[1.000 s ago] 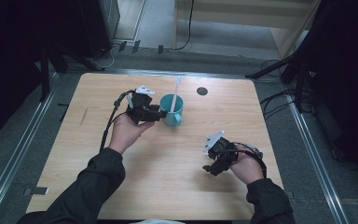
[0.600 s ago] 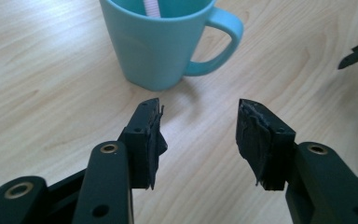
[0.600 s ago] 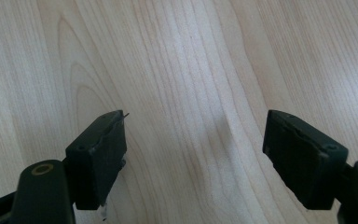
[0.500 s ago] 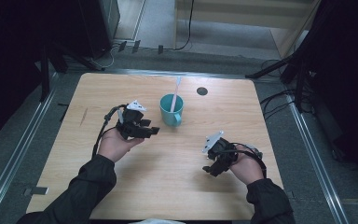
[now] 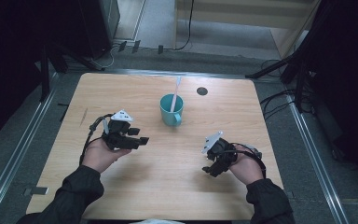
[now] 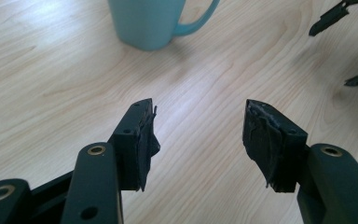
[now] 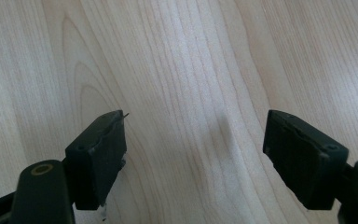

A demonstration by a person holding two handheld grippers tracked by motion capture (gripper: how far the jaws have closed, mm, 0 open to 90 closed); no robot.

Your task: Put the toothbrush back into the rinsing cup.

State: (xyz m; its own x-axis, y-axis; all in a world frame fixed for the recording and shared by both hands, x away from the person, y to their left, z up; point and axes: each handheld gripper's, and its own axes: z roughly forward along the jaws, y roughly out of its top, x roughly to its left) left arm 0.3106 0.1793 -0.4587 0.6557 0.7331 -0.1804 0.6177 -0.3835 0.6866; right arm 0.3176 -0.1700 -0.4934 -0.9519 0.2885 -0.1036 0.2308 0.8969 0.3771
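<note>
Nearest the person, the right tool [image 5: 213, 164] rests low over bare tabletop [image 5: 168, 186], its jaws spread wide with nothing between them. A little farther on and to the left, the left tool [image 5: 137, 140] hovers with its jaws likewise spread and empty, aimed across the wood toward the teal mug [image 5: 171, 110]. The mug stands upright beyond both tools, near the middle of the tabletop, well apart from each, with a pale straw [image 5: 175, 93] leaning out of it toward the far edge. The step in hand looks like a pause between grasps; a next move on the mug would call for a forward reach around its handle [image 5: 177, 121]. Open wood lies on every side, the edges far off.
</note>
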